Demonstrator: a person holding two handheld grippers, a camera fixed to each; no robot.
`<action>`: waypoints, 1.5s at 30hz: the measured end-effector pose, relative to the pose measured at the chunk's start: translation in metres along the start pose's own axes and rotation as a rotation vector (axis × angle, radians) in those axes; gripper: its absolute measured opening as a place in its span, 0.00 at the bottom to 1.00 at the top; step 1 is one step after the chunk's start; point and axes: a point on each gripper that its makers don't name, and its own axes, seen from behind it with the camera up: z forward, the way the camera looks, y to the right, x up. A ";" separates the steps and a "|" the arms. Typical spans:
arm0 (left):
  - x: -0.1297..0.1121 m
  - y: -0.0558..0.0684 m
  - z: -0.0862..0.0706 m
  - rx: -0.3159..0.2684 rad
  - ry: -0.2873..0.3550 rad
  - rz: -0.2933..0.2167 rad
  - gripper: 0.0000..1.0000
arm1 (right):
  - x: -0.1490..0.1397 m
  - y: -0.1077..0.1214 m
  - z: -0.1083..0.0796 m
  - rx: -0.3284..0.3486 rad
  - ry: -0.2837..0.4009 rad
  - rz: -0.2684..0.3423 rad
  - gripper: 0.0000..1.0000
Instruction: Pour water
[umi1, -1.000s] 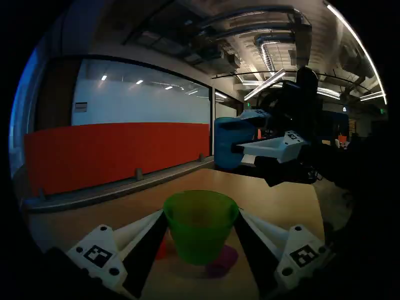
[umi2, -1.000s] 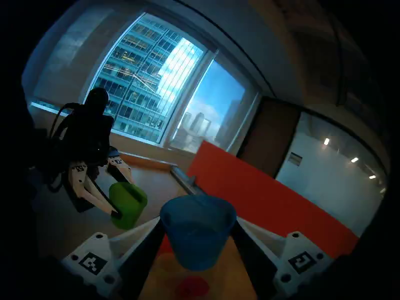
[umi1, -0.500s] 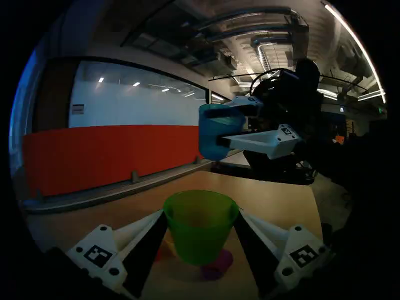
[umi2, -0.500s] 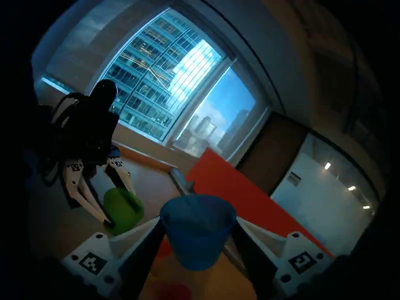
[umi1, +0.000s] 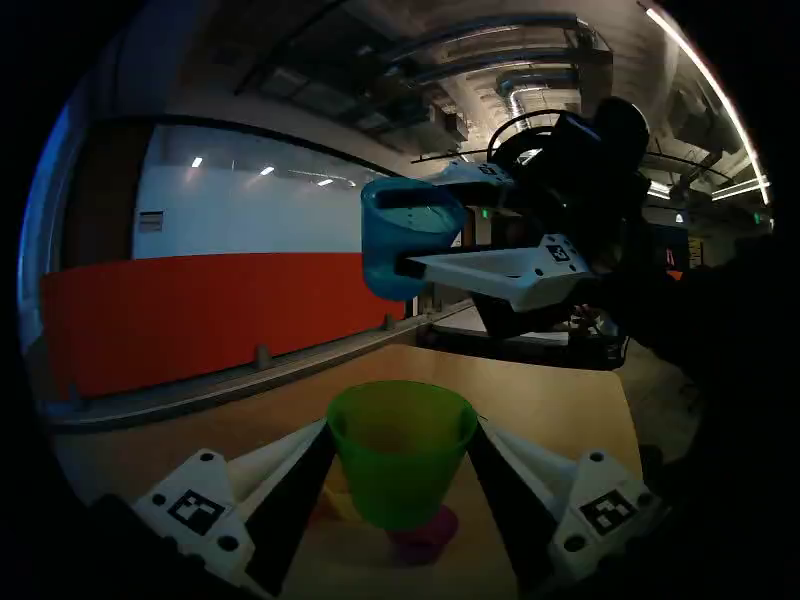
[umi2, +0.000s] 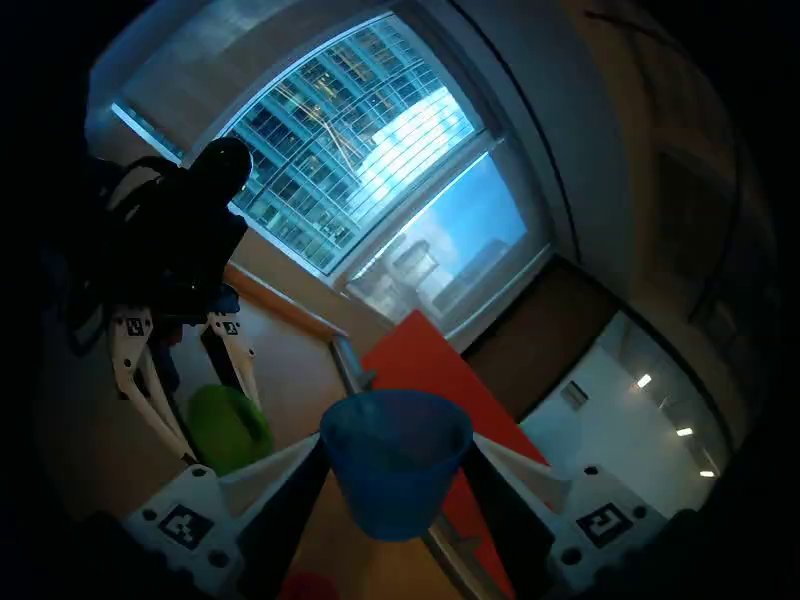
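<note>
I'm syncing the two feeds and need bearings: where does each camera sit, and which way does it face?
Left gripper view: on the left gripper, looking along its jaws, shut on the green cup, across the table to an orange wall.
Right gripper view: on the right gripper, tilted, jaws shut on the blue cup, facing a window.
Shared: both cups, the orange wall; each shows the other gripper.

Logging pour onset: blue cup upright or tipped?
Tipped partway: in the left gripper view the blue cup leans, mouth turned toward the green cup below it; no water stream visible.
</note>
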 end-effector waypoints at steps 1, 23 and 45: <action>0.000 0.000 0.000 -0.002 0.001 0.000 0.87 | 0.002 0.001 0.001 -0.002 0.002 -0.011 0.90; 0.003 0.006 0.004 -0.019 0.008 -0.001 0.87 | 0.018 0.009 0.020 -0.020 0.007 -0.211 0.90; 0.003 0.011 0.007 -0.033 0.007 0.005 0.87 | 0.020 0.019 0.021 -0.049 0.012 -0.313 0.90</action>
